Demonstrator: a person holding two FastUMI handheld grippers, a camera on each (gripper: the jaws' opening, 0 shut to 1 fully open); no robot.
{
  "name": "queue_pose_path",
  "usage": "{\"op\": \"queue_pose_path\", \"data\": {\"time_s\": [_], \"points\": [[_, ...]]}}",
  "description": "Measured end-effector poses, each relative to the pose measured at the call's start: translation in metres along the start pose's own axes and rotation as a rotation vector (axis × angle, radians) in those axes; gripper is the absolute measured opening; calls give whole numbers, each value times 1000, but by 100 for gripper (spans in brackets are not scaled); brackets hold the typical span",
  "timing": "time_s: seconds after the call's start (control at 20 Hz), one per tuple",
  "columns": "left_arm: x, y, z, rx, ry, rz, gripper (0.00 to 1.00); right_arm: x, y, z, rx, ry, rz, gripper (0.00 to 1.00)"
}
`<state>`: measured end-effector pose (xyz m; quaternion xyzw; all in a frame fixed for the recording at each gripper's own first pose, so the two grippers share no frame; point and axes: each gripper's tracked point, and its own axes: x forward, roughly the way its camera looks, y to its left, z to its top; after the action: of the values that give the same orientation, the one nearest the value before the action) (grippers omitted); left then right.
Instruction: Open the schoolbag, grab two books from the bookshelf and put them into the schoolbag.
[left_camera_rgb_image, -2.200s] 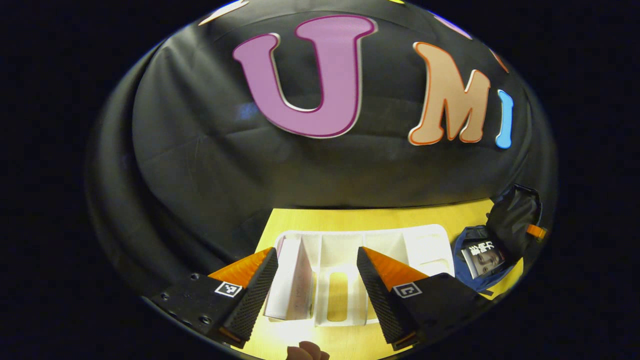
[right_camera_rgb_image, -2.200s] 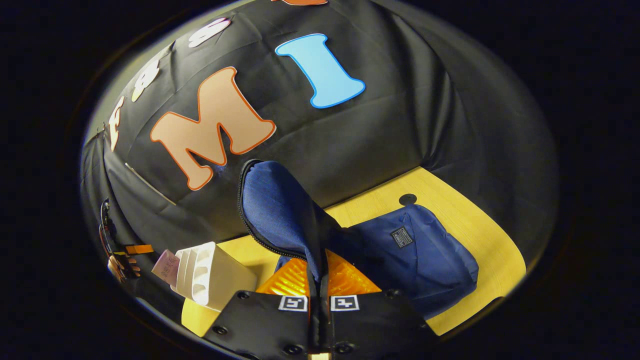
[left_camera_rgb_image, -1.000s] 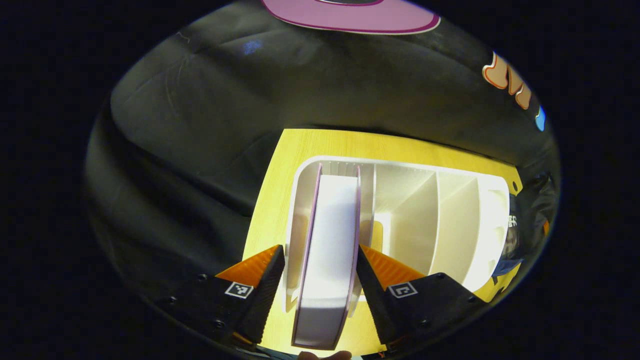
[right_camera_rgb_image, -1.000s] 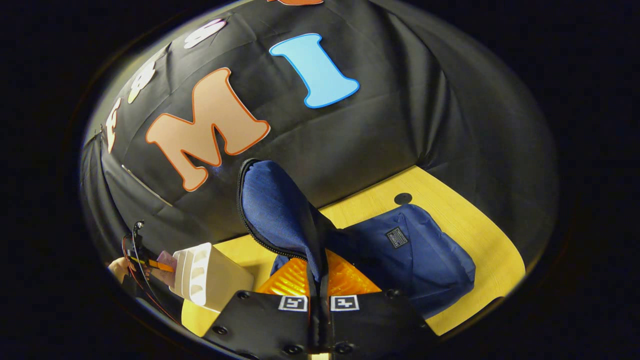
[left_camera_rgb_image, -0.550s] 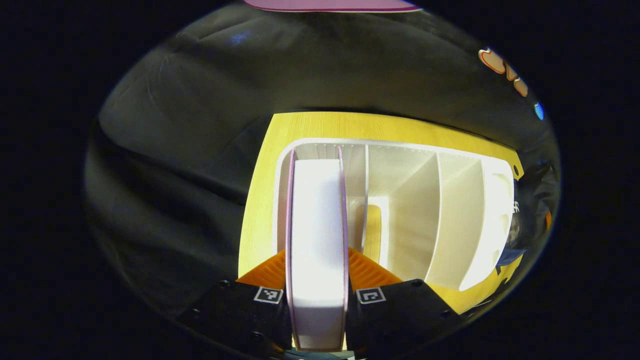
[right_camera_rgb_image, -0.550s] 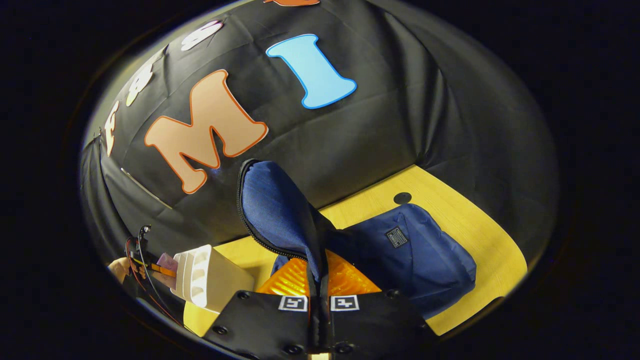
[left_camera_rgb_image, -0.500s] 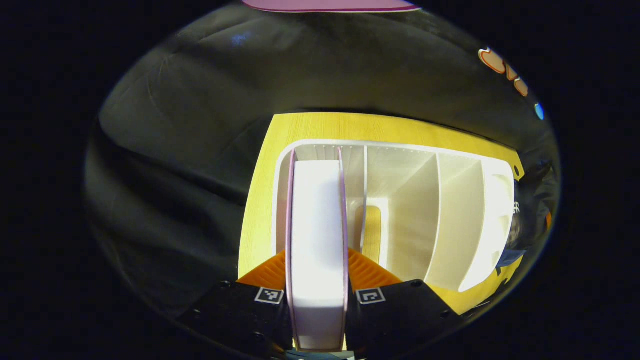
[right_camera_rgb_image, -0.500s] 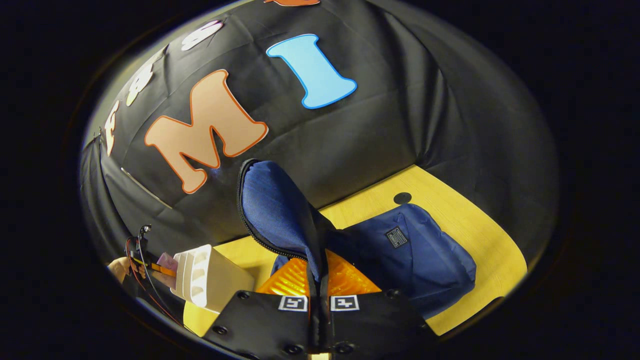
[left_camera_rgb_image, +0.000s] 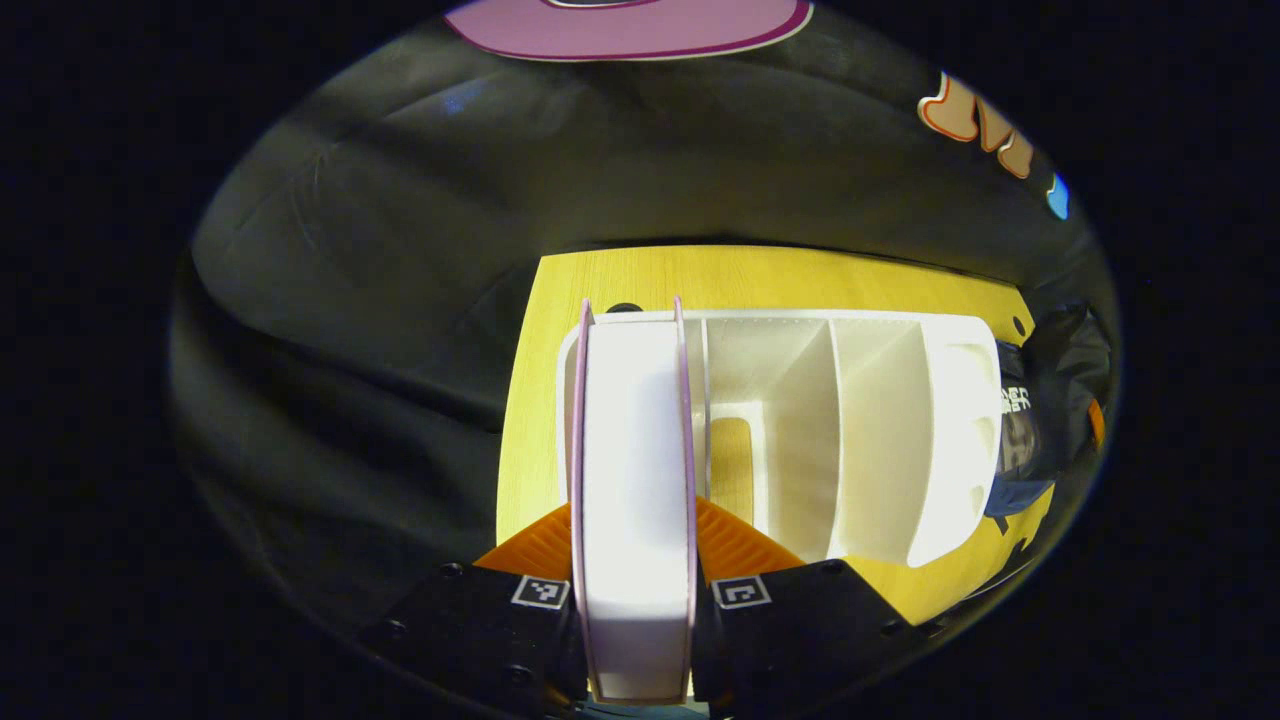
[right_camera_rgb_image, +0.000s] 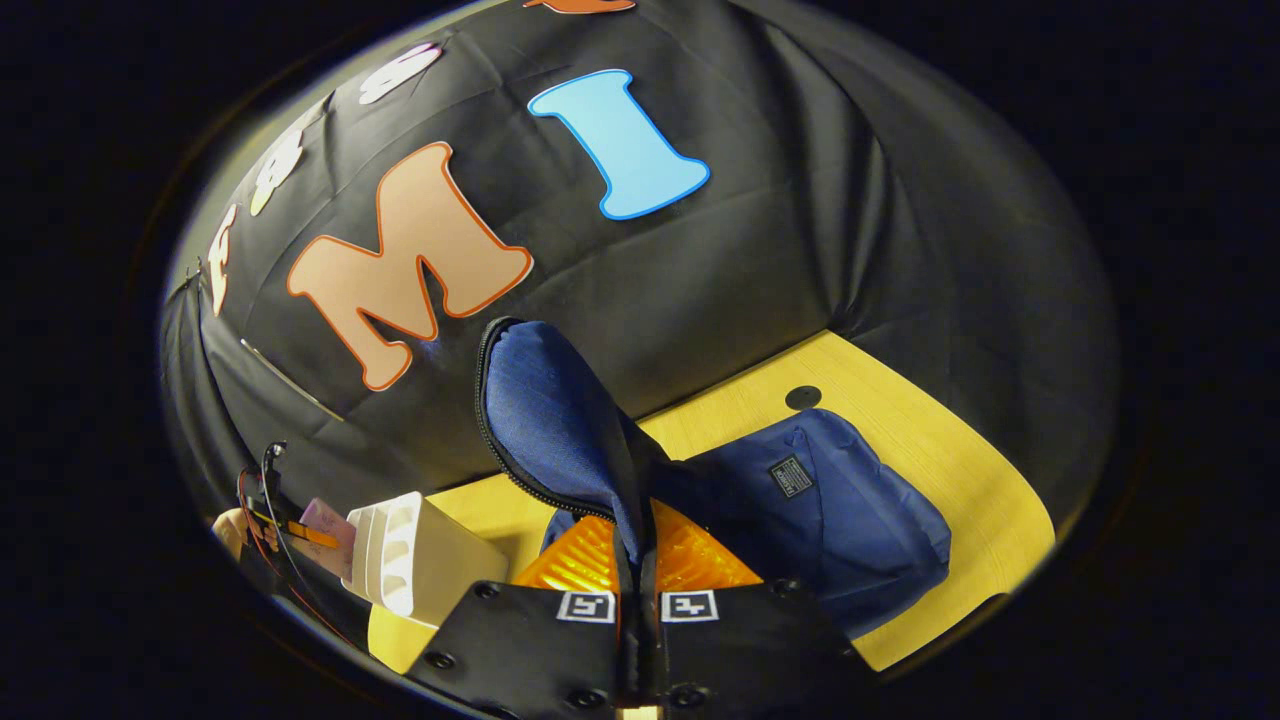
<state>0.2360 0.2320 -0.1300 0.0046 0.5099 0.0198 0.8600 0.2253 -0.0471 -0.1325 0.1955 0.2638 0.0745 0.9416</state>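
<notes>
White page-block clamped: second book coming out of the rack, bag flap held up.

Left gripper (left_camera_rgb_image: 634, 560) has both fingers pressed on a pink-covered book (left_camera_rgb_image: 633, 480) at lower centre of the left gripper view, standing in the end slot of the white bookshelf (left_camera_rgb_image: 880, 420) on the yellow table (left_camera_rgb_image: 620, 275). Book's long axis runs up the frame, away from the camera, page edge facing the lens, covers upright. Right gripper (right_camera_rgb_image: 638, 575), bottom centre of the right gripper view, is pinched closed on the raised flap (right_camera_rgb_image: 545, 410) of the blue schoolbag (right_camera_rgb_image: 850, 520), keeping the mouth open. One book appears to sit in the bag already, at right edge of the left gripper view. Likely next: lift the book clear of the slot walls, carry it across, tilt it into the opening.
</notes>
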Motion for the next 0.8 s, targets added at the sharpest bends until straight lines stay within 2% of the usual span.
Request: {"op": "queue_pose_path", "data": {"time_s": [0.25, 0.35, 0.4, 0.55, 0.8], "points": [[-24, 5, 19, 48, -80, 28, 37, 0, 0, 3, 2, -3, -6, 5], [-37, 1, 28, 28, -112, 3, 36, 0, 0, 3, 1, -4, -8, 2], [-44, -2, 33, 13, -135, -21, 38, -1, 0, 3, 3, -4, -9, 5], [-76, -10, 45, -9, -187, -80, 36, -1, 0, 3, 1, -6, -11, 3], [-104, -9, 55, -9, -248, -87, 36, -2, 0, 6, 4, -12, -13, 3]]}}
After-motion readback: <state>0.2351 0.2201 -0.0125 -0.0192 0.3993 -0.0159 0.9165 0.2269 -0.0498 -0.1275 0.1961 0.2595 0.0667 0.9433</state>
